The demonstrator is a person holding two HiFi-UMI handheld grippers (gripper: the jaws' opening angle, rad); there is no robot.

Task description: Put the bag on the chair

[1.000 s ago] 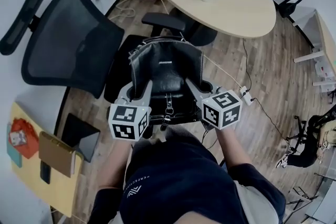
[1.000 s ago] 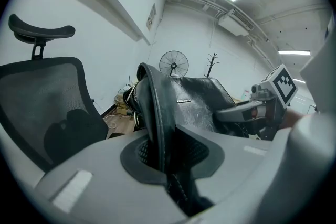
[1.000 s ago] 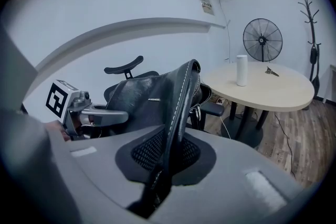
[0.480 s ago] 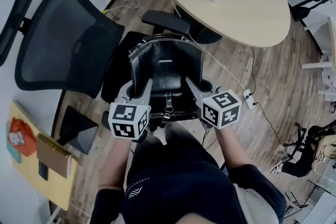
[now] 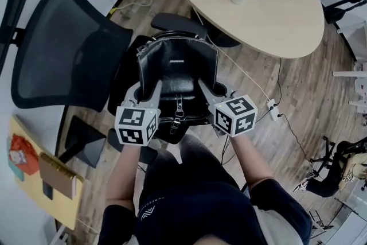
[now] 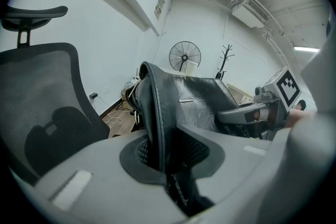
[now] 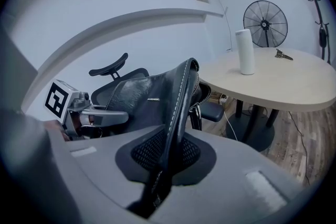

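The left gripper [image 5: 152,90] is clamping the left seam of the black leather bag [image 5: 178,63], which is standing upright over the seat of the chair [image 5: 69,49]; the right gripper [image 5: 205,89] is pinching the opposite seam. Soft and weighty-looking, the bag is likely needing both stitched edges held.

The right gripper [image 7: 167,157] has its jaws pressed on the stitched edge of a black leather bag [image 7: 149,99], with the left gripper [image 7: 105,113] at the bag's far side, a chair [image 7: 110,72] behind, and a white cup [image 7: 244,52] standing on the round table [image 7: 278,84] to the right
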